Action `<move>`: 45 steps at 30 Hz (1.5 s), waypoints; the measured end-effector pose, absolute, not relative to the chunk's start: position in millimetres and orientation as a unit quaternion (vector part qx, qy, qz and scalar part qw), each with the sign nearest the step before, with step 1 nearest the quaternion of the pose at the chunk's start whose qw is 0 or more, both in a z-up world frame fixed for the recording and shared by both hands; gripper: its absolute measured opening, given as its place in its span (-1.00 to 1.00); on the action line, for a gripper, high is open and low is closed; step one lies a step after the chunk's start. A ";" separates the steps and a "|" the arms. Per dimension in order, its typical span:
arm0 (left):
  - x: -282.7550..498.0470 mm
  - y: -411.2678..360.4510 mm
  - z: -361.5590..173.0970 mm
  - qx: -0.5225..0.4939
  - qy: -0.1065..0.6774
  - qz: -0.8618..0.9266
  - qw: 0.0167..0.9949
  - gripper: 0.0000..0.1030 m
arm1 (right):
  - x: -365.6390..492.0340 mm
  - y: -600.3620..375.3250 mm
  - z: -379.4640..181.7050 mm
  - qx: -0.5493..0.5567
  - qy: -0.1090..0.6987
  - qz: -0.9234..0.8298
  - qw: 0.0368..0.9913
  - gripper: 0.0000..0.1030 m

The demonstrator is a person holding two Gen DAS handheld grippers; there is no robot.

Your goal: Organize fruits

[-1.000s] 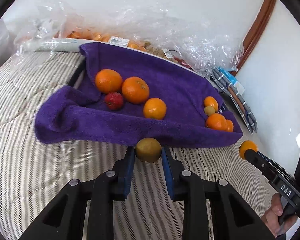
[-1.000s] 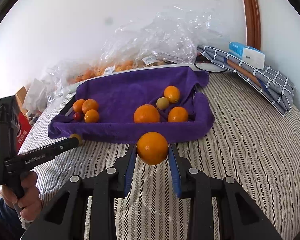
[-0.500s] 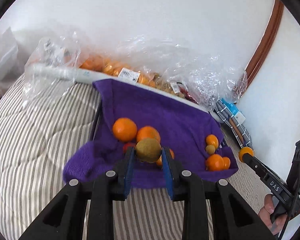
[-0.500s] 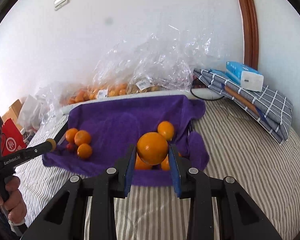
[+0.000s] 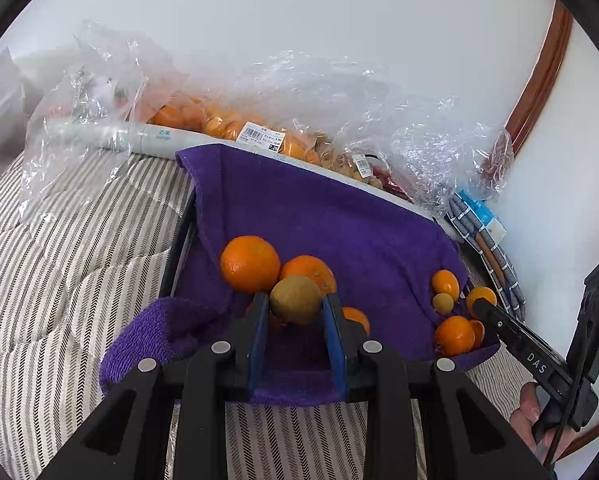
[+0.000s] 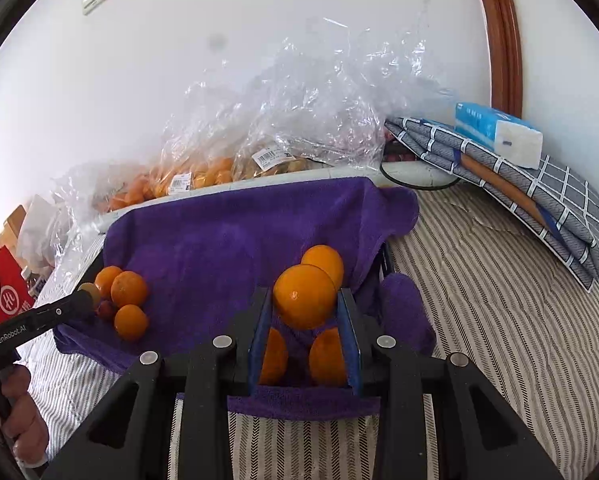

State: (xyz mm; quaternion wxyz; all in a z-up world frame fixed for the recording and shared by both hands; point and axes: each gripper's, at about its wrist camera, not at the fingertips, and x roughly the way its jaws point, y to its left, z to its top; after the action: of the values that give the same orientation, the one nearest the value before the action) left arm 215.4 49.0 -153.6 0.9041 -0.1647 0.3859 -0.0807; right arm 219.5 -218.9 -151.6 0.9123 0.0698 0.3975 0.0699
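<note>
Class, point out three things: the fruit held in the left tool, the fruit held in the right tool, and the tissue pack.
Kiwi [image 5: 296, 299], left wrist view, front face.
Orange [image 6: 305, 296], right wrist view, middle.
Tissue pack [image 6: 497, 134], right wrist view, top face.

Towel [image 5: 339, 220]: deep purple. Oranges [image 5: 250, 264]: bright orange. Kiwi [image 5: 296, 299]: dull olive-brown. Small fruit [image 6: 106, 309]: dark red. Bed cover [image 6: 499, 320]: cream with fine grey-brown herringbone stripes. Folded cloth [image 6: 539, 200]: grey, white grid, with an orange band. Tissue pack [image 6: 499, 132]: blue and white. Tongs [image 5: 295, 320]: black, blue pads [image 5: 257, 336]. Door frame [image 6: 499, 32]: reddish brown.
</note>
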 end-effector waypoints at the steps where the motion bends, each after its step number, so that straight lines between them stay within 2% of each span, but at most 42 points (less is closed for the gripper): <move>1: 215.8 48.5 -153.7 -0.163 0.386 -0.079 0.904 -0.49 | 219.3 -217.0 -151.8 0.061 0.394 0.066 0.915 -0.37; 6: 220.1 48.4 -162.8 -0.189 0.406 -0.087 0.890 -0.49 | 216.7 -217.7 -158.8 0.070 0.401 0.073 0.911 -0.37; 21: 220.3 37.2 -163.6 -0.154 0.400 -0.079 0.900 -0.48 | 218.3 -214.9 -162.1 0.065 0.398 0.065 0.913 -0.36; 28: 213.3 35.7 -157.3 -0.141 0.381 -0.077 0.910 -0.21 | 216.8 -218.8 -160.7 0.072 0.396 0.059 0.914 -0.06; 33: 190.3 39.3 -138.7 -0.138 0.368 -0.057 0.918 -0.09 | 204.4 -222.2 -142.5 0.072 0.377 0.022 0.923 -0.01; 35: 173.7 41.6 -126.9 -0.150 0.360 -0.063 0.919 0.04 | 192.5 -224.9 -131.6 0.092 0.376 0.029 0.921 0.07; 39: 145.6 35.8 -100.8 -0.129 0.351 -0.053 0.926 0.12 | 162.8 -220.9 -103.2 0.088 0.378 0.024 0.921 0.07; 43: 113.3 31.3 -73.7 -0.117 0.334 -0.049 0.934 0.40 | 121.9 -214.7 -65.1 0.077 0.375 0.034 0.923 0.11; 45: 98.6 27.6 -62.0 -0.110 0.325 -0.045 0.938 0.46 | 101.1 -212.5 -47.0 0.064 0.371 0.033 0.926 0.12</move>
State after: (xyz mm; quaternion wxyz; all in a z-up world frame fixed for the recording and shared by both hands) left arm 98.6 27.6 -62.0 0.9383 -0.1097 0.3248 -0.0455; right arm 101.1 -212.5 -47.0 0.9260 0.0644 0.3705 0.0327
